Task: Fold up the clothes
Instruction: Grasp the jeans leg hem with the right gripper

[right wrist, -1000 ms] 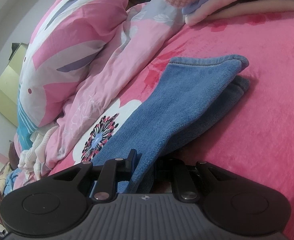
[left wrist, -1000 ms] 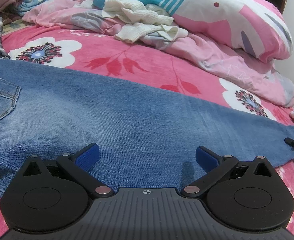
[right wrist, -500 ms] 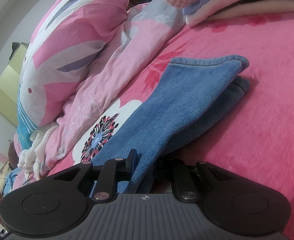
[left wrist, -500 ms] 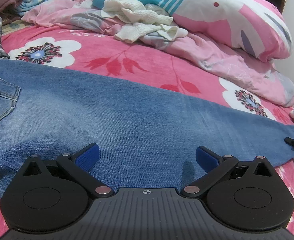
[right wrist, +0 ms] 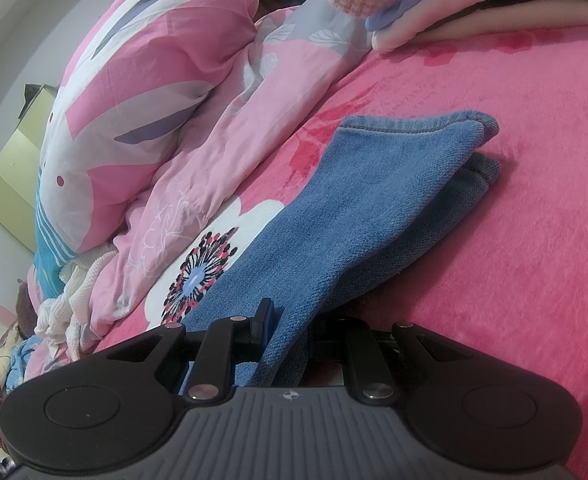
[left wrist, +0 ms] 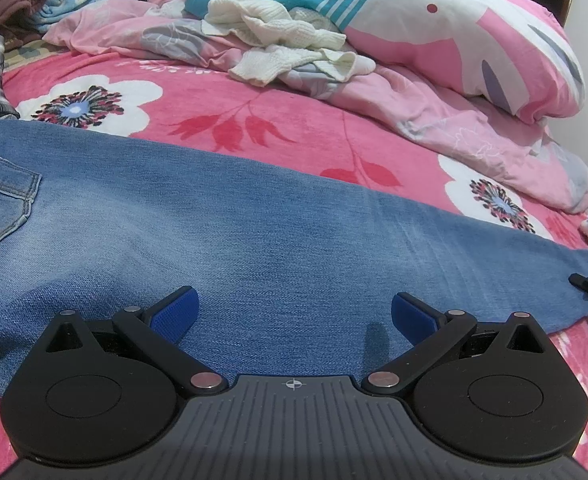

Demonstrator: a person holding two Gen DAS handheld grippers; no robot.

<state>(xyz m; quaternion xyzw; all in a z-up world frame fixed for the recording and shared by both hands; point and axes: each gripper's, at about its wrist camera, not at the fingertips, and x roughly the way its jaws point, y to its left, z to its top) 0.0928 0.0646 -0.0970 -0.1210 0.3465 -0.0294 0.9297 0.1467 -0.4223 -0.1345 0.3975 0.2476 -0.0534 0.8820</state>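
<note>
Denim, faded blue: 1 pair of jeans [left wrist: 277,232] laid flat across a bed covered by a pink fleece blanket with white flowers [left wrist: 221,108], back pocket at the left, leg hems toward the right. Left hand-held gripper [left wrist: 291,312]: blue pads spread wide, just above the denim, pinching nothing. Right hand-held gripper [right wrist: 289,332]: jaws pressed together on the doubled leg ends, whose 2 hems [right wrist: 470,128] lie stacked ahead on the blanket. Beyond the jeans: 1 rumpled pink floral duvet [left wrist: 434,96], 1 cream knitted garment [left wrist: 289,44], 1 stack of folded pastel clothes [right wrist: 494,4] near the hems.
</note>
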